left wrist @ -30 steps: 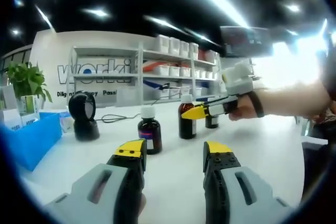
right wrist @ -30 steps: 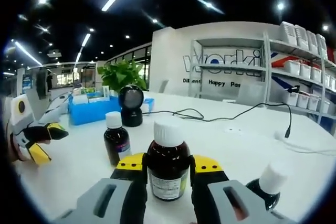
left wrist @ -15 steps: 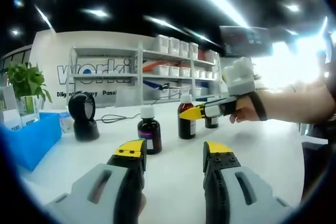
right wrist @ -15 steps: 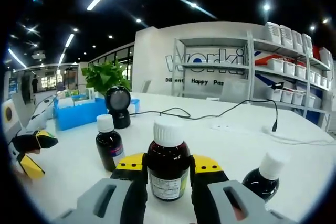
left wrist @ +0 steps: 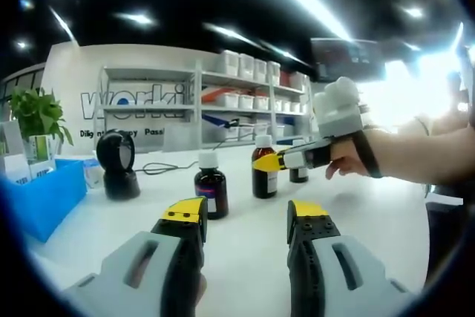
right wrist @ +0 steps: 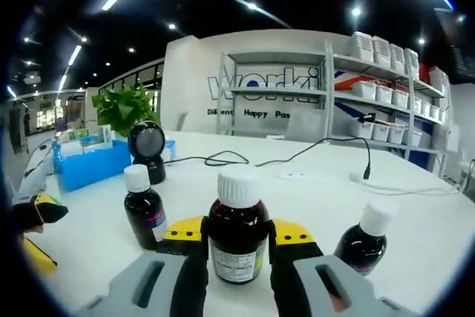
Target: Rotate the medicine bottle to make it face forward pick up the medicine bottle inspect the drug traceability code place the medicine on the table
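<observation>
We judge the rotation step to be in hand: the right hand-held gripper (right wrist: 237, 239) is clamped on the medicine bottle (right wrist: 237, 237), one jaw on each side of its brown glass body, white cap up. The bottle stands upright on the white surface (right wrist: 312, 198), with part of its printed label towards the camera. Whether that label now faces forward we cannot tell. We expect the next move to call for a straight lift that keeps the bottle upright, then a turn to present the traceability code.

The left hand-held gripper (left wrist: 246, 222) hangs low over the surface with its jaws apart, holding nothing.

Two more brown bottles flank the held one: a small bottle (right wrist: 143, 209) to the left and another bottle (right wrist: 362, 239) to the right, both near enough to be knocked. Farther back are a black round scanner (right wrist: 147, 150), a cable (right wrist: 289, 159), a blue bin (right wrist: 85, 165) and a plant (right wrist: 122, 108).
</observation>
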A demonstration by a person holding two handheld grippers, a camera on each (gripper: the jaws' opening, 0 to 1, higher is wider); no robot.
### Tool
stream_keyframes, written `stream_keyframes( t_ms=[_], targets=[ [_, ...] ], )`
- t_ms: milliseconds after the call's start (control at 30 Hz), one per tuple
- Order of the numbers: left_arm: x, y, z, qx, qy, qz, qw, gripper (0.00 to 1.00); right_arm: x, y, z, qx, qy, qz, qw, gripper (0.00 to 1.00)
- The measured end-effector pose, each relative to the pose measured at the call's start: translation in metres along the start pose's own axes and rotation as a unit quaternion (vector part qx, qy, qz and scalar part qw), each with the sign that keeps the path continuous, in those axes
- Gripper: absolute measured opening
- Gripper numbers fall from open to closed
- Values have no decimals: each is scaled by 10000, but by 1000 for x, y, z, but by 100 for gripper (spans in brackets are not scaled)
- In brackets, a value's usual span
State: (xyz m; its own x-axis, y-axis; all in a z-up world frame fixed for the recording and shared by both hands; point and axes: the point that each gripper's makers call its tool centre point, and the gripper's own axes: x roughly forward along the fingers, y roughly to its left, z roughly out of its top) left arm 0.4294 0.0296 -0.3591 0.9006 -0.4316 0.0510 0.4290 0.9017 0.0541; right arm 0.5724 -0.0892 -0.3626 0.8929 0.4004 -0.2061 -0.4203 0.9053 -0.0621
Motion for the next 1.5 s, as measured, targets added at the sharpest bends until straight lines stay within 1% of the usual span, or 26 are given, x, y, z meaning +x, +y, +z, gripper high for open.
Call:
stream_keyframes(
  t_ms=[233, 300, 400, 433, 467, 500, 533, 567, 633, 667, 700, 767, 800, 833, 900, 933, 967, 1033, 1100, 1167, 1300, 1400, 1467, 1500],
  targets=[
    [0, -1, 0, 14, 4, -19, 10000, 34, 0, -1, -1, 3, 60, -141, 9999, 27],
    [0, -1, 0, 24, 12, -24, 10000, 34, 0, -1, -1, -8, 44, -138, 9999, 27],
    [0, -1, 0, -1, -7, -17, 10000, 34, -1, -2, -1, -6, -30, -24, 10000, 28],
    [0, -1, 0, -2, -3, -14, 10000, 34, 0, -2, -2, 90, -13, 46, 9999, 28],
    [0, -1, 0, 0, 2, -16, 10000, 34, 0, 1, -5, 323, 50, 154, 9993, 28],
    [0, -1, 0, 7, 7, -21, 10000, 34, 0, 1, -4, 324, 9, 267, 9991, 30],
    [0, -1, 0, 13, 12, -23, 10000, 34, -1, 1, -4, 277, -25, 329, 9991, 35],
    [0, -1, -1, 17, 17, -23, 10000, 34, -1, 3, -1, 220, -125, 454, 9987, 37],
    [0, -2, -1, 13, 21, -20, 10000, 34, -7, 2, 0, 178, -236, 537, 9981, 41],
    [0, -2, -1, 15, 23, -15, 10000, 34, -8, 2, 4, 103, -357, 639, 9973, 41],
    [0, -2, 0, 14, 21, -12, 10000, 34, -8, -1, 4, 169, -337, 641, 9972, 41],
    [0, -1, -1, 16, 24, -5, 10000, 34, -7, -1, 4, -19, -313, 884, 9956, 41],
    [0, -1, -1, 18, 28, -4, 10000, 34, -10, -1, 5, -7, -335, 962, 9948, 41],
    [0, -1, -1, 20, 30, -2, 10000, 34, -13, 3, 4, -72, -294, 1171, 9927, 41],
    [0, -1, -1, 22, 31, -3, 10000, 34, -16, 4, 11, -158, -420, 1523, 9873, 41],
    [0, -1, -1, 21, 30, -4, 10000, 34, -15, 2, 12, -130, -381, 1634, 9857, 42],
    [0, 0, -1, 22, 28, -1, 10000, 34, -14, -1, 12, -196, -340, 1698, 9847, 42],
    [0, 0, -1, 17, 20, 2, 10000, 34, -18, 3, 12, -313, -290, 1865, 9815, 42],
    [0, 0, -1, 11, 17, 5, 10000, 34, -16, 2, 12, -398, -221, 2091, 9768, 41],
    [0, 0, 0, 6, 15, 4, 10000, 34, -14, 0, 11, -475, -172, 2201, 9742, 40],
    [0, -1, 0, 8, 19, 0, 10000, 34, -11, -1, 8, -707, -88, 2242, 9719, 39],
    [0, -1, 0, 13, 24, 1, 10000, 34, -8, 2, 6, -716, -31, 2309, 9703, 39],
    [0, -1, -1, 15, 27, 2, 10000, 34, -6, 5, 4, -604, -18, 2352, 9701, 39],
    [0, -1, -1, 16, 28, 3, 10000, 34, -5, 6, 3, -615, 1, 2367, 9696, 39]
  ],
)
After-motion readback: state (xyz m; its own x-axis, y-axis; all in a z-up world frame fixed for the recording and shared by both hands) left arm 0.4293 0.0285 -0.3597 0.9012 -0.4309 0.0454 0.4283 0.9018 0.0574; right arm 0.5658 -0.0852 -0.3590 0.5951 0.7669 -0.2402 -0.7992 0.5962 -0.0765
